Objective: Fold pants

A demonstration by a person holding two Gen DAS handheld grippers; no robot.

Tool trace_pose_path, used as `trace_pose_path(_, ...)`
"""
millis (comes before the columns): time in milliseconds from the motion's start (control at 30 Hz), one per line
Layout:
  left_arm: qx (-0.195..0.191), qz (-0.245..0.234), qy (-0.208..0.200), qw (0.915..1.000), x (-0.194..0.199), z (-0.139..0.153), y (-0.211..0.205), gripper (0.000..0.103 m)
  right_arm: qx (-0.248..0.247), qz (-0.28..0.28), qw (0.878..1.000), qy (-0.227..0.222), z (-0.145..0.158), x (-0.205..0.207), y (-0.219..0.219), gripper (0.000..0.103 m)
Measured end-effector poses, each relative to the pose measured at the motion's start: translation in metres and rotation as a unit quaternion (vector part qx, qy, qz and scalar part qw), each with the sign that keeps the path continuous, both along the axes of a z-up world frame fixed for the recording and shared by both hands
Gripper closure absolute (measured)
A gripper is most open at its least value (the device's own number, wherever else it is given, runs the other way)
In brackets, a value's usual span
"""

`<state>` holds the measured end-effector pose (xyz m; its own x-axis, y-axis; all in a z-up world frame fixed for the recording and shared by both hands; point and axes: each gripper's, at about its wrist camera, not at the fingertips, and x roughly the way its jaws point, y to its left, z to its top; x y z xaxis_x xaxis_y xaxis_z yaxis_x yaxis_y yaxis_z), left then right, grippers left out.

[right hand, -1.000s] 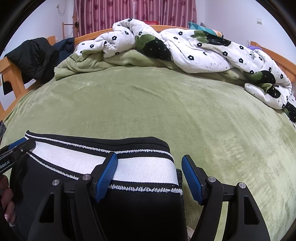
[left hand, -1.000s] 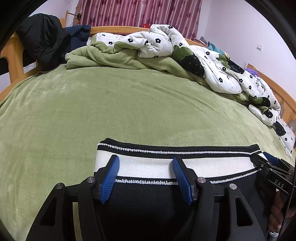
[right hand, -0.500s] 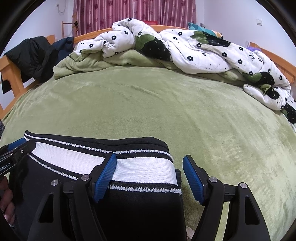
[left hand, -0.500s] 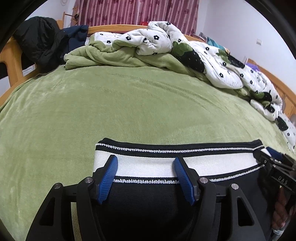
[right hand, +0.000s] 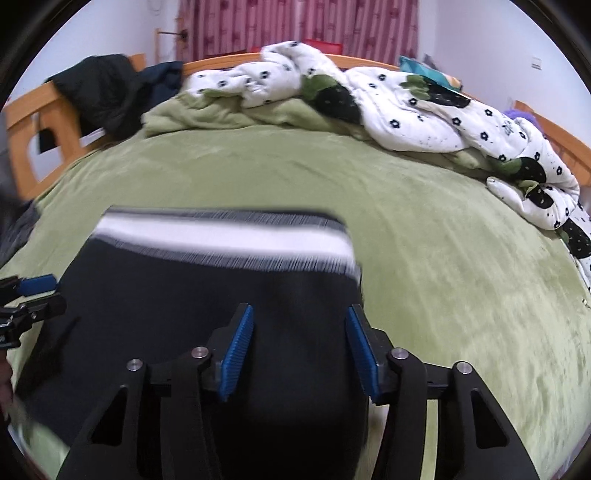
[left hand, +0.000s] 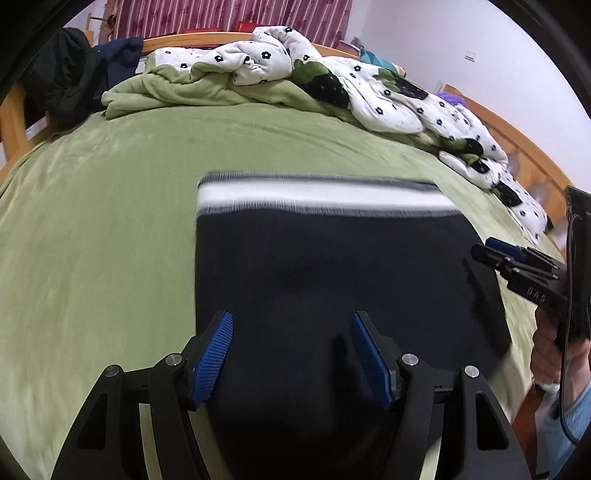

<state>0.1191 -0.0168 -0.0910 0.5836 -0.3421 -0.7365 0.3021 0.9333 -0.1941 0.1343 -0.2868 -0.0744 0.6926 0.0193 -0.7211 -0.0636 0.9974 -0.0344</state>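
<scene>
Both wrist views forward, sharing pants (left hand: 332, 266)

Black knit pants (left hand: 332, 266), plush green blanket (left hand: 110, 221), ribbed blue pads (left hand: 212, 356)

One pair of pants (left hand: 332, 280), black with a white waistband. Two grippers: left gripper (left hand: 291, 354), right gripper (right hand: 301, 350), each with two blue pads. One bed (left hand: 92, 229) in green cover. One flowered quilt (right hand: 424, 114). Two dark jackets (right hand: 107, 88) on the rail. One red curtain (right hand: 295, 26)
</scene>
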Motion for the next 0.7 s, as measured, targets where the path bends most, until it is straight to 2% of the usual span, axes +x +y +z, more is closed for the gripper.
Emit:
trace_pose_path(133, 0.045, -0.002, -0.020, 0.9988, -0.041, -0.008, 0.017, 0.039, 0.008, 0.001, 1.000, 0.022, -0.013, -0.038, -0.010, 0.055)
trace_pose_path(200, 0.025, -0.020, -0.021, 0.9993, -0.067, -0.007, 0.035, 0.039, 0.007, -0.009, 0.999, 0.032, -0.025, -0.055, -0.018, 0.055)
trace_pose_path(267, 0.022, -0.034, -0.017, 0.9991, -0.082, -0.006, 0.045, 0.039, 0.023, -0.016, 0.999, 0.038, -0.032, -0.067, -0.027, 0.055)
trace_pose_path(333, 0.047, -0.048, -0.026, 0.9974, -0.093, -0.006, 0.044, 0.039, 0.043, -0.026, 0.998, 0.040, -0.038, -0.079, -0.034, 0.055)
trace_pose_path(433, 0.127, -0.074, -0.051, 0.9878, -0.106, -0.011, 0.026, 0.039, 0.064, -0.029, 0.997, 0.036, -0.042, -0.089, -0.036, 0.055)
trace_pose_path(600, 0.186, -0.100, -0.052, 0.9761, -0.103, -0.020, -0.002, 0.039, 0.096, -0.039, 0.994, 0.043, -0.045, -0.090, -0.037, 0.055)
trace_pose_path(633, 0.202, -0.102, -0.055, 0.9725, -0.102, -0.023, -0.009, 0.041, 0.100, -0.040, 0.993, 0.044, -0.046, -0.090, -0.038, 0.055)
trace_pose_path(667, 0.224, -0.089, -0.079, 0.9673, -0.102, -0.025, -0.013, 0.061, 0.102, -0.043, 0.993, 0.045, -0.047, -0.090, -0.038, 0.055)
trace_pose_path(700, 0.221, -0.069, -0.091, 0.9686, -0.102, -0.021, -0.012, 0.076, 0.103, -0.044, 0.993, 0.046, -0.048, -0.090, -0.037, 0.055)
